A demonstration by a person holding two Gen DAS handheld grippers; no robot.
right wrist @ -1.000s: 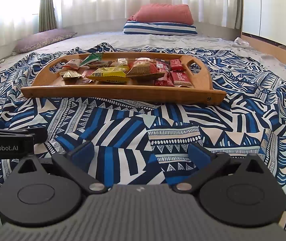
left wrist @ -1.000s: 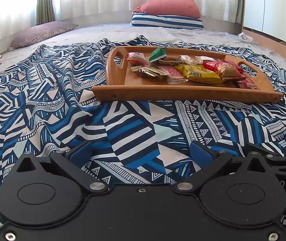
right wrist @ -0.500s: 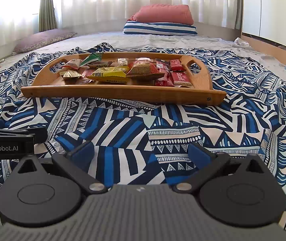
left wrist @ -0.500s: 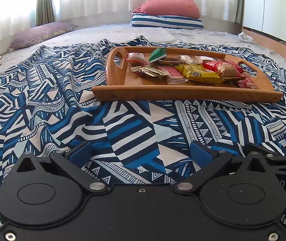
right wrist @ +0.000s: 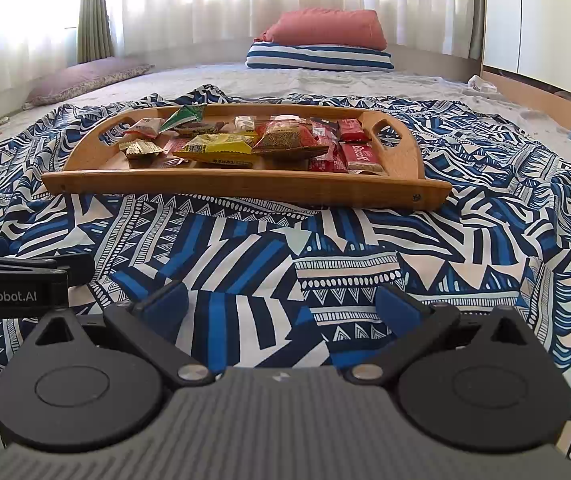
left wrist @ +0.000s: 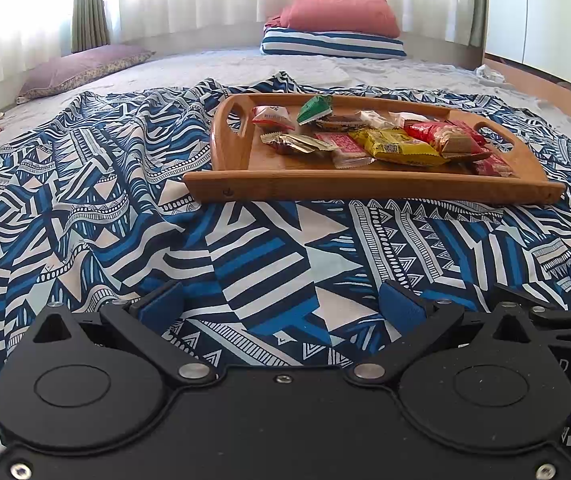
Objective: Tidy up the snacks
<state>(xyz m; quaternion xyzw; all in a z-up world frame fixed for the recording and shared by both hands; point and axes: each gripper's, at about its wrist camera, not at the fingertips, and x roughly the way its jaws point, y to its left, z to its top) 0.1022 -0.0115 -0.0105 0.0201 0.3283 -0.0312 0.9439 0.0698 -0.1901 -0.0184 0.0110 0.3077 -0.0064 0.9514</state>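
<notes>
Two handheld grippers hover low over a blue-and-white patterned bedspread (left wrist: 261,248), side by side and well short of a wooden tray (left wrist: 365,190) heaped with snacks at twelve o'clock. The left gripper (left wrist: 281,304) has its blue pads spread wide, holding nothing; the right gripper (right wrist: 281,304) is likewise spread apart and empty. On the tray lie a yellow packet (right wrist: 215,146), a red Biscoff pack (right wrist: 361,156) and a green wrapper (left wrist: 314,107). Beyond, a pink pillow (right wrist: 325,28) tops a striped pillow (right wrist: 319,58).
</notes>
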